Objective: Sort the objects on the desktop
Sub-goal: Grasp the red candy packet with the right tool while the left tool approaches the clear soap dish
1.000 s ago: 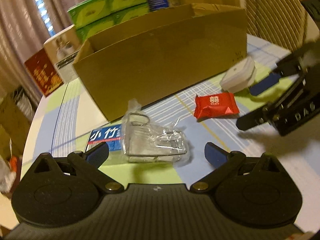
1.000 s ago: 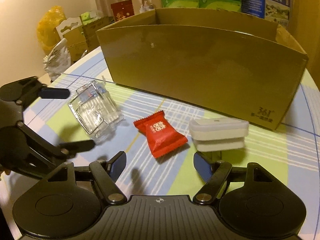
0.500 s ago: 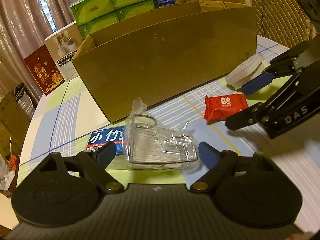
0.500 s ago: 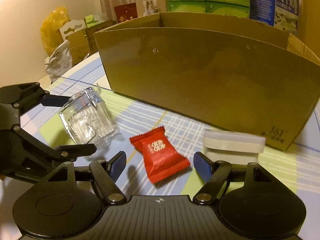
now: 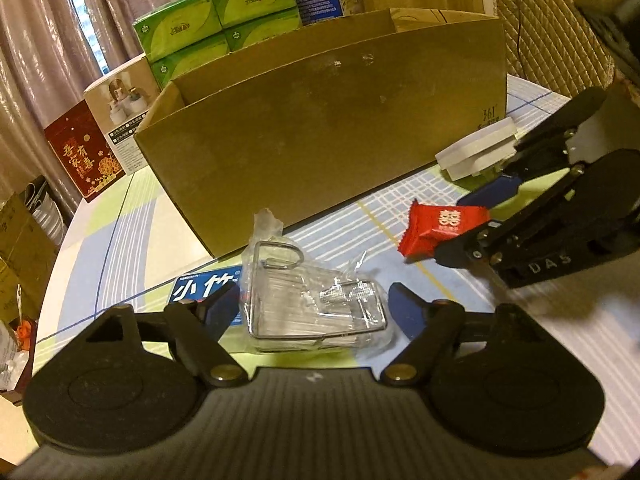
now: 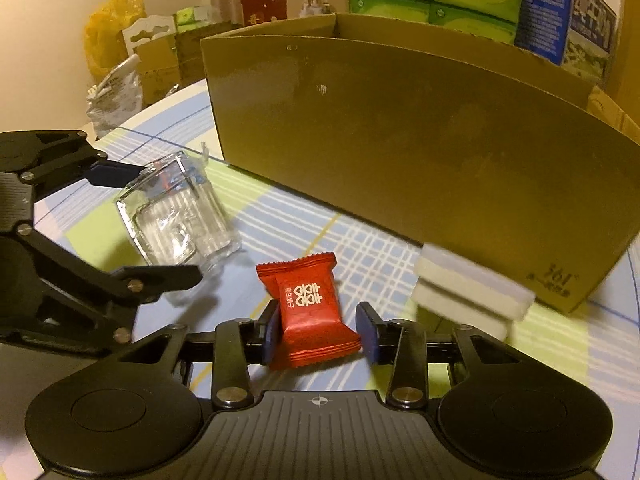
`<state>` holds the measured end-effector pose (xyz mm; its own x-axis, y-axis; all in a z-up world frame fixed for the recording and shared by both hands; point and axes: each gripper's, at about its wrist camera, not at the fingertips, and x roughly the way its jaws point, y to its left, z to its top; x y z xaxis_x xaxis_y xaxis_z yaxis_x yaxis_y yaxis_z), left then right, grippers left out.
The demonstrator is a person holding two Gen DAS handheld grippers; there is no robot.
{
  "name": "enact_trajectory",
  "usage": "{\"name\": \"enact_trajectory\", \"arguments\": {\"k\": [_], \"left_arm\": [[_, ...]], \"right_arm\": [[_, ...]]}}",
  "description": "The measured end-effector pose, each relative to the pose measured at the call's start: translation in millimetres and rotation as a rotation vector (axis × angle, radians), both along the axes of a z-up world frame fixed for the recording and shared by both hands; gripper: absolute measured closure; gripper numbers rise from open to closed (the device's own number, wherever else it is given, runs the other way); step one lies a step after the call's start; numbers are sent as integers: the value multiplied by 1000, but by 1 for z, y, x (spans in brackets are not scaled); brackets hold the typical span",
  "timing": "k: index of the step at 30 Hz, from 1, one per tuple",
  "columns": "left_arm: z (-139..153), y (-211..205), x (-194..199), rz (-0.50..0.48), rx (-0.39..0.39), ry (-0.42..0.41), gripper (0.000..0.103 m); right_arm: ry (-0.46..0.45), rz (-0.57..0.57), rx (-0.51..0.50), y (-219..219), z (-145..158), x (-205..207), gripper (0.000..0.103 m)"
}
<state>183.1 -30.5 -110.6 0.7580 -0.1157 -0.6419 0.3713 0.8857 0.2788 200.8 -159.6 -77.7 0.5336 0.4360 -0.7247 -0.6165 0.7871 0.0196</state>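
Observation:
A red candy packet (image 6: 312, 312) lies on the plaid tablecloth between the jaws of my right gripper (image 6: 318, 334), which have narrowed around it; the pads (image 6: 366, 334) sit close to its sides, contact unclear. It also shows in the left wrist view (image 5: 440, 226). My left gripper (image 5: 316, 312) is open around a clear plastic bag with a wire clip (image 5: 316, 304), which also shows in the right wrist view (image 6: 180, 220). A blue packet (image 5: 204, 290) lies under the bag. A white box (image 6: 468, 292) sits by the large open cardboard box (image 6: 400, 140).
Green tissue packs (image 5: 220, 28), a blue carton (image 6: 560, 28) and gift boxes (image 5: 84, 156) stand behind the cardboard box. A wicker chair (image 5: 548, 28) is at the far right. A yellow bag (image 6: 108, 36) and small cartons lie beyond the table's left edge.
Both grippers moved forward and down. The right jaws narrowed around the red candy packet. The left jaws now straddle the clear bag.

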Motion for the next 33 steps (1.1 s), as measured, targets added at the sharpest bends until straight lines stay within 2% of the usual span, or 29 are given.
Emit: {"name": "enact_trajectory", "arguments": {"k": [4, 9, 11, 14, 16, 20, 22, 26, 33], "left_arm": [[-3, -4, -3, 6, 8, -4, 36], [-4, -10, -13, 18, -14, 22, 38], [-3, -11, -20, 18, -55, 53, 38], [2, -8, -30, 16, -181, 136, 38], [1, -11, -40, 12, -210, 161, 38], [-4, -20, -52, 17, -190, 150, 35], [-6, -24, -55, 15, -181, 149, 29], [-9, -29, -60, 22, -161, 126, 28], [-13, -25, -57, 66, -203, 141, 27]], "right_arm": [[33, -66, 18, -5, 3, -10, 66], [68, -156, 62, -17, 11, -25, 67], [79, -187, 69, -23, 15, -33, 67], [102, -264, 63, -34, 18, -49, 66], [110, -307, 60, -45, 16, -60, 66], [93, -312, 48, -51, 16, -72, 62], [80, -286, 32, -47, 17, -72, 58], [26, -246, -23, -38, 15, -77, 54], [27, -238, -39, -36, 10, -78, 54]]}}
